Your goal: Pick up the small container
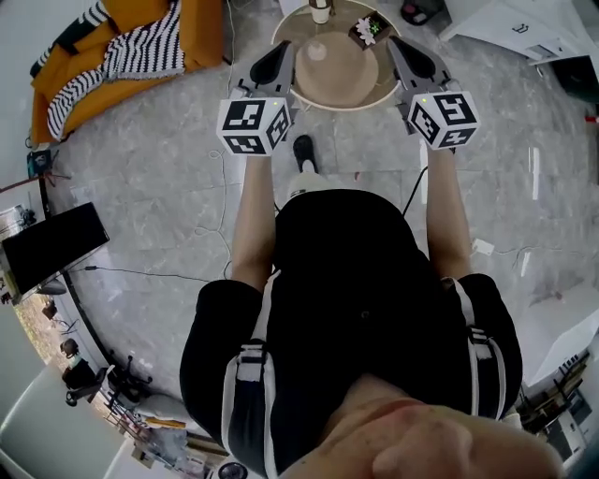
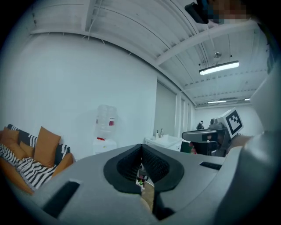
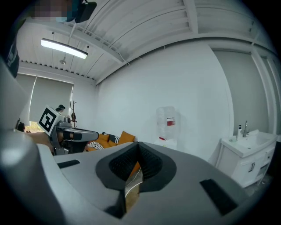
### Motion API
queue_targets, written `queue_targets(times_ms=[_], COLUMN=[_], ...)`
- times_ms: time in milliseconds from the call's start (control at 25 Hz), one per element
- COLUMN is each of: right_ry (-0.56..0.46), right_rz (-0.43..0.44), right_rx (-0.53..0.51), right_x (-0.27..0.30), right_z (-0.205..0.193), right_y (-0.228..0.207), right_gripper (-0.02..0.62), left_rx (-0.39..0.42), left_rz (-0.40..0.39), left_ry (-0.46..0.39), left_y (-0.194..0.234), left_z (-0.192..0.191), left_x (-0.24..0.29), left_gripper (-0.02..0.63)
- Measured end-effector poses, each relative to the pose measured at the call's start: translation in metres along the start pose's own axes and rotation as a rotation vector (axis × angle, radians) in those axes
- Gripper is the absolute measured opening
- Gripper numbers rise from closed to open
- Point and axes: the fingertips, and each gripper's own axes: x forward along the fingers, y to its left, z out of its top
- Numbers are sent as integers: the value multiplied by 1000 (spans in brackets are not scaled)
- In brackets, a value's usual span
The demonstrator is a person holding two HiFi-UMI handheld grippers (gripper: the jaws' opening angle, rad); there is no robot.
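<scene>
Both grippers are held at the near edge of the round table (image 1: pixel 323 101). The left gripper (image 1: pixel 279 54) is seen fully closed with nothing between its jaws. The right gripper (image 1: pixel 402 51) is likewise closed and empty. The small container (image 1: pixel 320 11), taken to be the pale jar, is stood upright at the table's far edge, left of a dark box (image 1: pixel 368 28). For a clean pick, the jaws should be opened before the reach, carried across the table, and closed squarely on the jar's sides.
</scene>
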Motion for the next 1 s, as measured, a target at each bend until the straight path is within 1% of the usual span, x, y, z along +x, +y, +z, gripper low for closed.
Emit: queue_targets(times_ms=[120,240,360,480,600,760,1000], right_ry=[-2,10,25,45,89,116,157], right_rz=[-26,-52,-83,-101,-112,-122,-115], right_rx=[4,10,24,46,71,100,145], right_x=[38,71,97,115,126,142,161], right_z=[7,6,2,-10,-31,-55,-100], right_y=[-4,-8,-8,-10,-13,-24,-54], right_gripper=[3,3,3,3,3,3,3], left_rx=[10,23,14,2,-20,-48,-24], left_rz=[-37,-68,-102,-116,-128,-141,-145], left_ry=[-7,-3,13,34,65,98,130], left_y=[34,64,90,110,121,132,134], left_z=[11,13,10,-2,-19,-51,-107], left_x=[25,46,63,80,93,114,157], left_gripper=[18,18,18,18,18,18,18])
